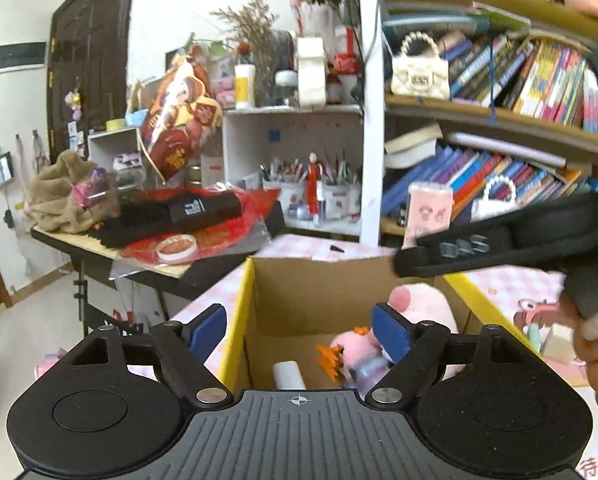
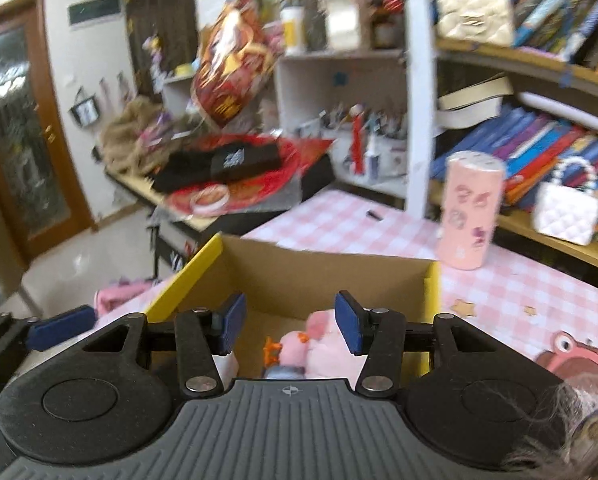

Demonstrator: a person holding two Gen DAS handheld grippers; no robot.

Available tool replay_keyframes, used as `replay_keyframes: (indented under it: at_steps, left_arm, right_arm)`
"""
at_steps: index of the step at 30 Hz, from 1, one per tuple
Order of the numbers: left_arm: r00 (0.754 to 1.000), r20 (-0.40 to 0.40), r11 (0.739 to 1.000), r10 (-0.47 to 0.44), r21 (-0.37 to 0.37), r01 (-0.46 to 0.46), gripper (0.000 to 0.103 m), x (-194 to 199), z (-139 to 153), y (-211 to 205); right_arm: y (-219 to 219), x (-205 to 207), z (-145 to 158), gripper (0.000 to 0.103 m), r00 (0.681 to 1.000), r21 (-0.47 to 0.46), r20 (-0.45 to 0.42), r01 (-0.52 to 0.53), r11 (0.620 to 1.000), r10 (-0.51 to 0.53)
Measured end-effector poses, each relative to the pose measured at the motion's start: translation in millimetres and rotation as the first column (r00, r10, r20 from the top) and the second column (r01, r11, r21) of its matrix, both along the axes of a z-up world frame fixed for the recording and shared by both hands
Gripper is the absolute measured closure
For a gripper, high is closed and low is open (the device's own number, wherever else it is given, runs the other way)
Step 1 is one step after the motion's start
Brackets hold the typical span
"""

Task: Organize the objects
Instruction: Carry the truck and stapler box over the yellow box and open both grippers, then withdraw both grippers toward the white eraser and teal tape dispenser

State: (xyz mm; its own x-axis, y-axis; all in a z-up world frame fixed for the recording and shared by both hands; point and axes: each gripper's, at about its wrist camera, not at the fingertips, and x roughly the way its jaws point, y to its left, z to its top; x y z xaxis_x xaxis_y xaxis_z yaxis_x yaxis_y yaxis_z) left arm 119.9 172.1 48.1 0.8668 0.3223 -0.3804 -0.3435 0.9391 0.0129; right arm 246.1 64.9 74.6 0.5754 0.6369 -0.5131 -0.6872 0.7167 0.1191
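Note:
An open cardboard box [image 1: 319, 280] with yellow flaps sits on the pink checked table [image 2: 339, 224]; it also shows in the right wrist view [image 2: 323, 276]. Inside lie a pink plush toy [image 1: 423, 304], a small pink and orange figure [image 1: 347, 350] and a white cylinder [image 1: 289, 374]. My left gripper [image 1: 299, 334] is open and empty above the box's near edge. My right gripper [image 2: 291, 326] is open and empty over the box, above the plush toy [image 2: 323, 350]. The right gripper's black body [image 1: 519, 236] crosses the left wrist view at the right.
A pink patterned canister [image 2: 469, 210] stands on the table right of the box. A pink frog-faced item [image 2: 579, 356] lies at the near right. Bookshelves [image 1: 499, 116] rise behind. A cluttered side table [image 1: 159, 236] with black and red items stands to the left.

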Motion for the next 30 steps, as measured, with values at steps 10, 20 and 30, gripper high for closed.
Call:
replay_keyframes:
  at_steps: [10,20,30]
  left_arm:
    - [0.999,-0.025,0.998,0.019,-0.056,-0.021,0.02,-49,-3,8]
    - [0.993,-0.118,0.996,-0.026,-0.087,0.016,0.02,-98,-27,-7]
    - [0.972,-0.191,0.988,-0.135,-0.1,0.118,0.019,-127,-47,-32]
  right_arm:
    - [-49,-66,-13,0.056,0.983,-0.052,0.054,0.177,0.983,-0.174]
    - [-67,-144,-59,0.056,0.968,-0.172,-0.043,0.237,0.956,-0.248]
    - [-90,-201,-84,0.055,0.947,-0.229,-0.071,0.289,0.93,-0.312]
